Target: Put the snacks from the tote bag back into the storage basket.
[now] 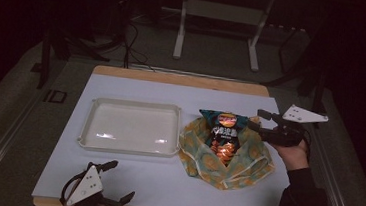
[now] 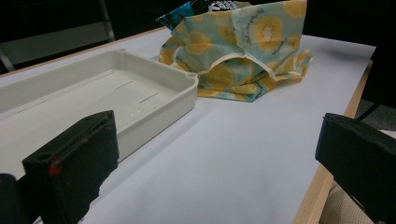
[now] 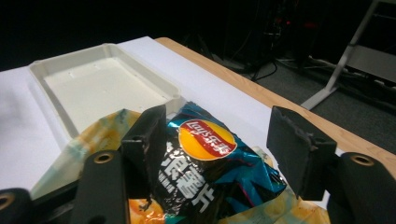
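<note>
A dark blue crisp bag (image 1: 225, 132) with a red and yellow logo stands inside a teal cloth bag (image 1: 226, 163) printed with yellow fruit slices, right of the table's middle. My right gripper (image 1: 256, 118) reaches in from the right at the crisp bag's top. In the right gripper view its jaws (image 3: 217, 116) stand on either side of the crisp bag's (image 3: 210, 158) upper edge, with a gap at the right jaw. My left gripper (image 1: 123, 180) rests at the front left edge, open with nothing between its jaws (image 2: 215, 149). The cloth bag (image 2: 238, 51) lies ahead of it.
A shallow white tray (image 1: 129, 149) sits left of the cloth bag, holding nothing; its rim (image 2: 159, 100) is close to my left jaw and also visible (image 3: 51, 70) beyond the crisp bag. White sheet covers the wooden table (image 1: 183, 79). Stand legs (image 1: 178, 42) rise behind.
</note>
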`<state>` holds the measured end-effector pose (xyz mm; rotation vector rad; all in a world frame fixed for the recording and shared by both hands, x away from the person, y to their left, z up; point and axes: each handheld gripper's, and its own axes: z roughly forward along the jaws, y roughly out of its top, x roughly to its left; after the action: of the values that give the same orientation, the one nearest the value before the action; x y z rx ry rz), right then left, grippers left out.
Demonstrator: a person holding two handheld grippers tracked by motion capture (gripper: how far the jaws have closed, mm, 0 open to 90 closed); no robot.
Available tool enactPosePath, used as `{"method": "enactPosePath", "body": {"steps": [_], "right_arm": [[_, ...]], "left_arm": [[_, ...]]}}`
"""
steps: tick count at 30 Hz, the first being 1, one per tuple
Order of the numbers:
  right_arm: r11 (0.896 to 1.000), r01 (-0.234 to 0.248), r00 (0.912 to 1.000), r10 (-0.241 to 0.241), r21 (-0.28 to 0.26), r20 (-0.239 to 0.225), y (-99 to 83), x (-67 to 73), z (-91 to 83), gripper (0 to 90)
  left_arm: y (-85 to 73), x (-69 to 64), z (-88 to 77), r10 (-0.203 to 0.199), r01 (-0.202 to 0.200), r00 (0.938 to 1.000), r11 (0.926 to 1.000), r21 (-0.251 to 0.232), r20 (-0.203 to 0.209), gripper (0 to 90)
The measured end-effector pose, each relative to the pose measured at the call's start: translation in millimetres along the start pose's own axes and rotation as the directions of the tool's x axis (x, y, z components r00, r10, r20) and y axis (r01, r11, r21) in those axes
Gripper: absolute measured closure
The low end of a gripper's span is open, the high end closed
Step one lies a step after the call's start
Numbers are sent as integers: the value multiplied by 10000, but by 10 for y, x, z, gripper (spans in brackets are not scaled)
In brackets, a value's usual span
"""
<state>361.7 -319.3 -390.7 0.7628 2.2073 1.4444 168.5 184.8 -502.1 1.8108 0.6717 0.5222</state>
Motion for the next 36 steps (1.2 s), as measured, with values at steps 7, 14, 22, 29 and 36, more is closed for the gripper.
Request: {"method": "enactPosePath", "body": {"steps": [7,14,22,29,36], "right_arm": [[9996,-101,9999,103,252,-91,-17,-90,158,409],[9971,-230,9997,238,725,-93,-73,-190,340,422],[9906,-531,9984,502,1263,262,-197,-394,505,436],[9814,-912,9957,878,1689,279,-366,-528,620,439],[9729,-1118,9937,1113,2025,138,-471,-599,701,442]], "left_arm": [[-3,5,1,-26,26,10000,10000,-10,18,1],[-5,8,6,-58,57,10000,10000,13,23,1],[-9,15,7,-83,83,10000,10000,26,27,1],[-11,21,10,-114,114,9999,9999,46,16,1],[-17,32,18,-208,208,9998,9998,57,-19,1]]}}
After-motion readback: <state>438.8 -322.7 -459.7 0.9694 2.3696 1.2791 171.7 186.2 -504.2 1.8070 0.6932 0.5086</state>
